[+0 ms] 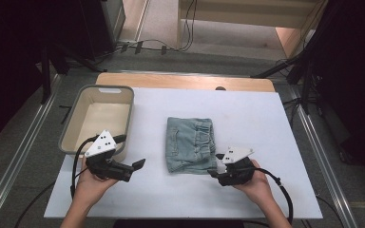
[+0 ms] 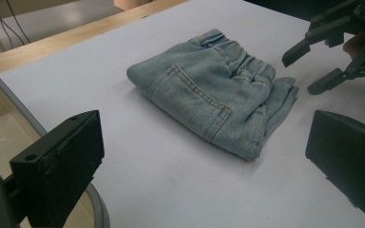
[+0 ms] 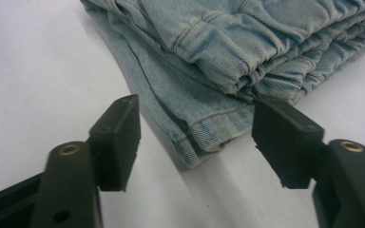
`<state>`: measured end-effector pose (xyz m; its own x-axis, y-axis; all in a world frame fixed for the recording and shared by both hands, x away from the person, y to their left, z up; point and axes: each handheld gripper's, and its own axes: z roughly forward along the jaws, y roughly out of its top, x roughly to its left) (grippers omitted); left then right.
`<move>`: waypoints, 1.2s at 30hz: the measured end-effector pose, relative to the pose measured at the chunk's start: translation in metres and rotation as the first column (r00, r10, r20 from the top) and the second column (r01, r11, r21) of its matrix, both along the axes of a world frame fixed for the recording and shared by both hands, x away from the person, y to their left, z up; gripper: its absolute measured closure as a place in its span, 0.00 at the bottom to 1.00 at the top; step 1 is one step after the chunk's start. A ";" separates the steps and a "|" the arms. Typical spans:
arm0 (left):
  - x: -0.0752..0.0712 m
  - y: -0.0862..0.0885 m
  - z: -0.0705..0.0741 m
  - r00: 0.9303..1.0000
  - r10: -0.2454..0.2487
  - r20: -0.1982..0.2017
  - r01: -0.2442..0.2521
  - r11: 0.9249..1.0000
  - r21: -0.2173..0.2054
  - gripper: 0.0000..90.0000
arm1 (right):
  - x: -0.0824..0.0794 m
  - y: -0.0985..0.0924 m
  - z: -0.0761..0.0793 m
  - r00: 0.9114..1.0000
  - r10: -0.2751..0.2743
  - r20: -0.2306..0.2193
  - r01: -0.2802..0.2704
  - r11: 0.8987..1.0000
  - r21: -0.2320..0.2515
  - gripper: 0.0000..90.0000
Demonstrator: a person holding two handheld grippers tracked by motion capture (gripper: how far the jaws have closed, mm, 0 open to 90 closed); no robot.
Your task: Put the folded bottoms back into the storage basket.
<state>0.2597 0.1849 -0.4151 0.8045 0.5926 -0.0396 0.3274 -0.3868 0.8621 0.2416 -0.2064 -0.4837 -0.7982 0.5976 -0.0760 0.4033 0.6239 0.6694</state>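
Note:
A folded pair of light-blue jeans (image 1: 190,145) lies in the middle of the white table top. My right gripper (image 1: 215,165) is open at the jeans' near right corner, its jaws pointing left. In the right gripper view that hem corner (image 3: 204,137) lies just ahead of the right gripper (image 3: 197,133), in line with the gap, untouched. My left gripper (image 1: 133,168) is held open left of the jeans, a hand's width away, pointing right. In the left gripper view the jeans (image 2: 209,90) lie ahead of the wide-open left gripper (image 2: 204,142), and the right gripper (image 2: 313,66) shows beyond.
An empty beige bin (image 1: 132,114) stands at the table's left, just behind my left gripper; its rim (image 2: 9,90) shows in the left gripper view. A wooden strip (image 1: 185,80) runs along the far edge. Tripod legs and cables lie on the floor around the table.

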 end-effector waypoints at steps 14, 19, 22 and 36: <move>0.001 -0.002 -0.003 1.000 -0.003 -0.012 0.003 1.000 0.010 0.00 | 0.006 0.009 -0.014 1.000 0.017 -0.022 -0.019 0.998 -0.068 0.52; 0.001 -0.002 -0.004 1.000 -0.003 -0.018 0.003 1.000 0.011 0.00 | 0.007 0.012 -0.019 1.000 0.023 -0.015 -0.025 0.994 -0.104 0.63; 0.001 -0.003 -0.004 1.000 -0.004 -0.019 0.005 1.000 0.012 0.00 | 0.007 0.012 -0.020 1.000 0.029 -0.006 -0.029 0.992 -0.124 0.66; 0.001 -0.011 -0.007 1.000 -0.019 -0.025 0.019 1.000 0.018 0.00 | 0.004 0.015 -0.020 1.000 0.020 0.013 -0.018 0.987 -0.162 0.76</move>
<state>0.2606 0.1739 -0.4226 0.8144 0.5781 -0.0493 0.3414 -0.4089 0.8463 0.2461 -0.1911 -0.5033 -0.8074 0.5611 -0.1825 0.3813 0.7321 0.5644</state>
